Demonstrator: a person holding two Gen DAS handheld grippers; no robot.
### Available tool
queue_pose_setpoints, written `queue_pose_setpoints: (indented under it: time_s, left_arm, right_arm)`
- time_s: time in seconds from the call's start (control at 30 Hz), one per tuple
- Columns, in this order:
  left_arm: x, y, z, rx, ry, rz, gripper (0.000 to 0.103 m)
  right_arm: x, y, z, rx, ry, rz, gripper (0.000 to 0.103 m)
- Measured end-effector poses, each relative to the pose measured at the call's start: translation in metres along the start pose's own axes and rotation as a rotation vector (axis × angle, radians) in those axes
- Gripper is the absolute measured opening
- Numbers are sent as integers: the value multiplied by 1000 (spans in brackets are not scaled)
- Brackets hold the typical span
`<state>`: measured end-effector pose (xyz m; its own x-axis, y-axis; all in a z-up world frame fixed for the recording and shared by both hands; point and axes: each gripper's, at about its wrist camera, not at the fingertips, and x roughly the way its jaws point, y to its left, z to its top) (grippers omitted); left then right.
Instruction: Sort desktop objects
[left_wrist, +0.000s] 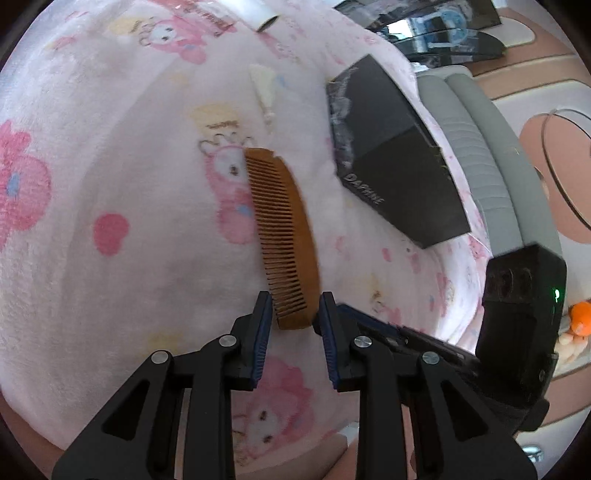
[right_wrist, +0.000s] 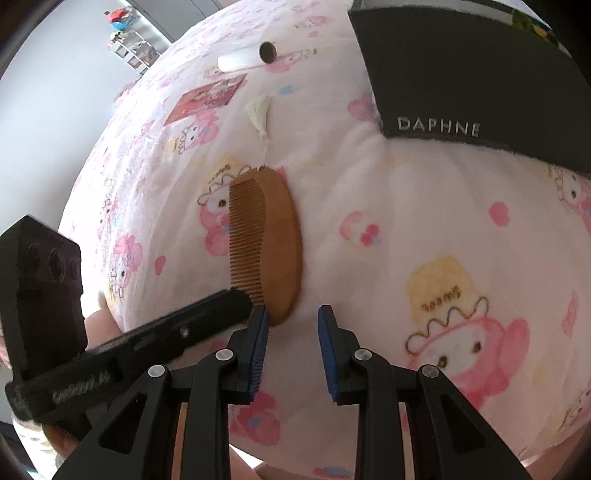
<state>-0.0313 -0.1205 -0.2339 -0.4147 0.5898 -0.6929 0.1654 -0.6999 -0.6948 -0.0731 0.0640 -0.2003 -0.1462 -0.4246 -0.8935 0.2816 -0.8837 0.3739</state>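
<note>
Wooden comb (left_wrist: 284, 236) at frame centre on pink blanket (left_wrist: 110, 184), near end between spread left tongs (left_wrist: 295, 314); contact unclear. Black DAPHNE box (right_wrist: 461, 81) cut off upper right, contents hidden. Right wrist view alone shows tassel (right_wrist: 258, 114) tied to comb; right tongs (right_wrist: 293, 321) released, just beside comb.

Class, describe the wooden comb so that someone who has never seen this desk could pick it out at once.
Start at the black DAPHNE box on the pink cartoon-print blanket. To its left lies the wooden comb, its near end by both grippers' open fingers. It is the only brown, toothed thing, with a cream tassel at its far end.
</note>
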Motion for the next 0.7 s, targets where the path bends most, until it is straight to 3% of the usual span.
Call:
queue_pose_setpoints:
  time_s: [0.1,0.13,0.2,0.43,0.6,0.7]
  left_arm:
    - [-3,0,2,9,-12,8,25]
    - [-5,-3,2,23,-15,14,31]
    - [-3,-9,8,53,-16,47,38]
    - [17,-7,24,38,10,115,38]
    - [21,-19,17,71,43,53,40]
    - [20,-24,10,72,40,15,40]
  right_arm:
    - [9,7,-2,-45,49,30,26]
    - [10,9,-2,-68,52,32,32]
    - [13,14,-1,-109,56,34,33]
    - [7,3,6,-98,1,-50,33]
    - [-4,-7,17,-88,-53,-128,33]
    - [-6,-15,13,-58,-37,-93,33]
